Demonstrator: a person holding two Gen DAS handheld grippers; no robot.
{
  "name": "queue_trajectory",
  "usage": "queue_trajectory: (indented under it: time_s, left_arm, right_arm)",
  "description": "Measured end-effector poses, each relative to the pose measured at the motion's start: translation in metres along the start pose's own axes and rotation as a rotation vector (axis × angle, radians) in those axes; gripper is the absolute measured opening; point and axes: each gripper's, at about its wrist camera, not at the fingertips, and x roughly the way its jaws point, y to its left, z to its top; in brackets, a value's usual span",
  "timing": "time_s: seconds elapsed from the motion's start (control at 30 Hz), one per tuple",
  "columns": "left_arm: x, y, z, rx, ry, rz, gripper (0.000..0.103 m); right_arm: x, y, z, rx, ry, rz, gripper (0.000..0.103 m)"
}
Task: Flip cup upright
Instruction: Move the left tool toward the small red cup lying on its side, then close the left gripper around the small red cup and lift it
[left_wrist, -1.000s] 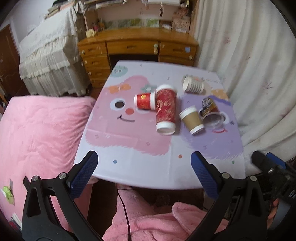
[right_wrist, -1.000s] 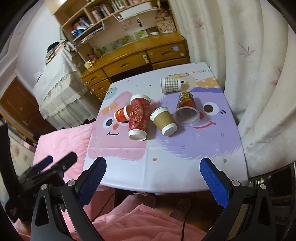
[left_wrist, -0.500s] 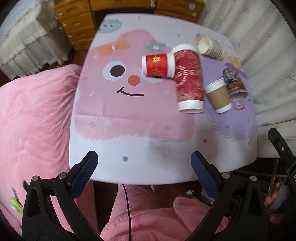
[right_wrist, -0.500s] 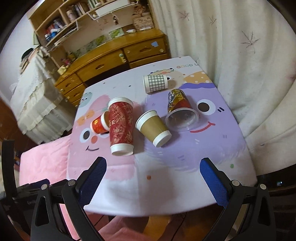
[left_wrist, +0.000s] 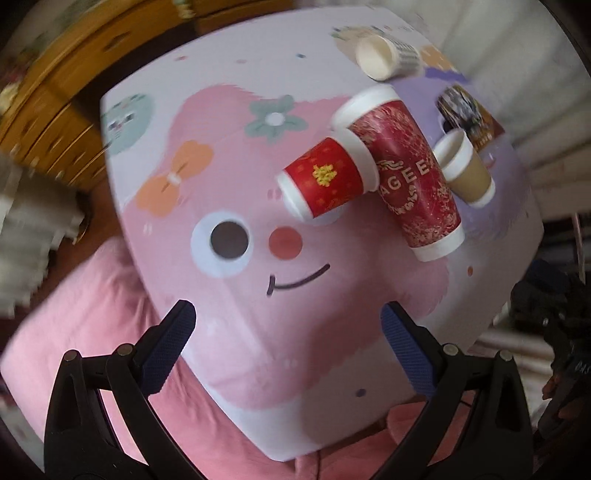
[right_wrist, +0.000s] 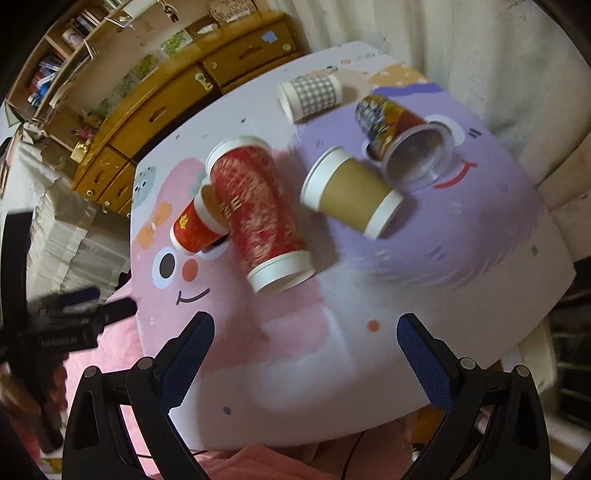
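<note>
Right wrist view showed your right tool (right_wrist: 304, 354) spread wide and empty, like your left tool (left_wrist: 288, 341). No cup was upright yet: the tall red cup (right_wrist: 258, 214) lay sideways mid-tabletop (right_wrist: 461, 295), every flip remaining.

Bare near half of table (right_wrist: 332, 369); farther on, five cups (right_wrist: 258, 214) crowded together on their sides.

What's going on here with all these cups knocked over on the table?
A person holds a two-finger gripper in each hand above a cartoon-print table. Five cups lie on their sides: a tall red cup, a small red cup against it, a brown cup, a checked cup and a clear-rimmed printed cup. Both the left gripper and right gripper are open, touching nothing.
</note>
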Motion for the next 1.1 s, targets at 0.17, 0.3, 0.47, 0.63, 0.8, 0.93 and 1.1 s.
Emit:
queue_trajectory:
  time_s: [0.17,0.3,0.47,0.63,0.8,0.93,1.1]
  left_arm:
    - [0.019,-0.011,0.027,0.199,0.01,0.016,0.1]
    - [0.034,-0.033,0.042,0.4,-0.012,0.013,0.1]
    - [0.051,-0.054,0.046,0.564,-0.072,0.043,0.1]
    - [0.065,-0.063,0.044,0.653,-0.177,0.062,0.1]
    - [0.081,-0.059,0.037,0.704,-0.243,0.053,0.1]
    - [0.092,-0.057,0.038,0.712,-0.243,0.055,0.089]
    - [0.105,-0.05,0.043,0.692,-0.229,0.049,0.063]
  right_arm:
    - [0.005,0.031,-0.013,-0.051,-0.005,-0.037,0.101]
    - [0.004,0.049,-0.024,-0.101,0.011,-0.091,0.101]
    - [0.004,0.067,-0.04,-0.168,0.04,-0.16,0.101]
    - [0.0,0.076,-0.054,-0.219,0.053,-0.211,0.101]
    - [-0.003,0.081,-0.067,-0.252,0.076,-0.24,0.101]
    - [-0.002,0.079,-0.071,-0.239,0.09,-0.238,0.101]
    - [-0.002,0.079,-0.073,-0.23,0.099,-0.241,0.101]
